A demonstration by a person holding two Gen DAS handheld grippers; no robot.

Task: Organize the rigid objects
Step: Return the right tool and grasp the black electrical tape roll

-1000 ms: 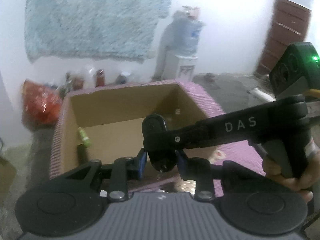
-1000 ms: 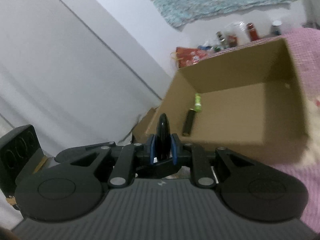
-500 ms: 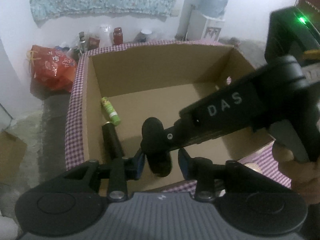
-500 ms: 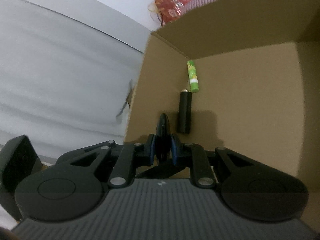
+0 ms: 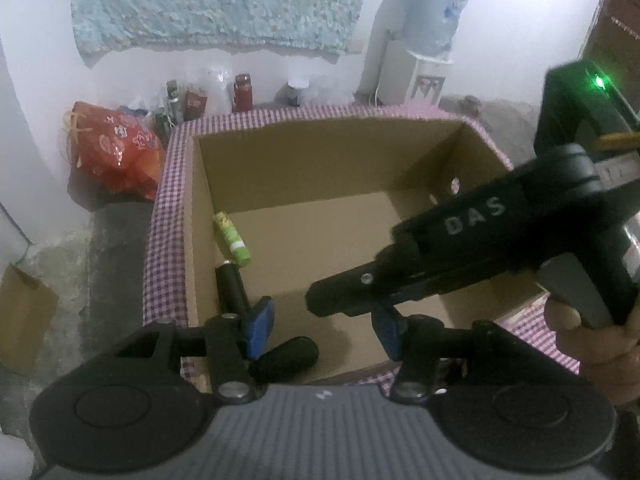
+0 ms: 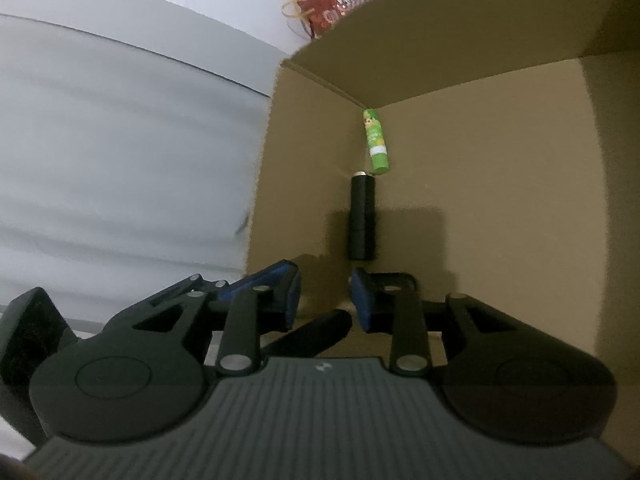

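Observation:
An open cardboard box (image 5: pixel 332 168) with a purple checked rim holds a green glue stick (image 5: pixel 232 239) and a black cylinder (image 5: pixel 232 286) along its left wall. A black oval object (image 5: pixel 286 359) lies on the box floor near the front, just below my open left gripper (image 5: pixel 320 326). My right gripper (image 6: pixel 325 298) is open inside the box; its body (image 5: pixel 460 256) reaches in from the right. In the right wrist view the glue stick (image 6: pixel 375 146) and black cylinder (image 6: pixel 362 218) lie ahead, and the black object (image 6: pixel 310 332) lies under the fingers.
A red bag (image 5: pixel 114 150), bottles and jars (image 5: pixel 242 92) stand on the floor behind the box against the white wall. A water dispenser (image 5: pixel 416 56) stands at the back right. A brown paper bag (image 5: pixel 24 320) lies at the left.
Both grippers have opened. The black object that the right gripper held between the left gripper's fingers has dropped to the box floor. The right gripper has moved deeper into the box.

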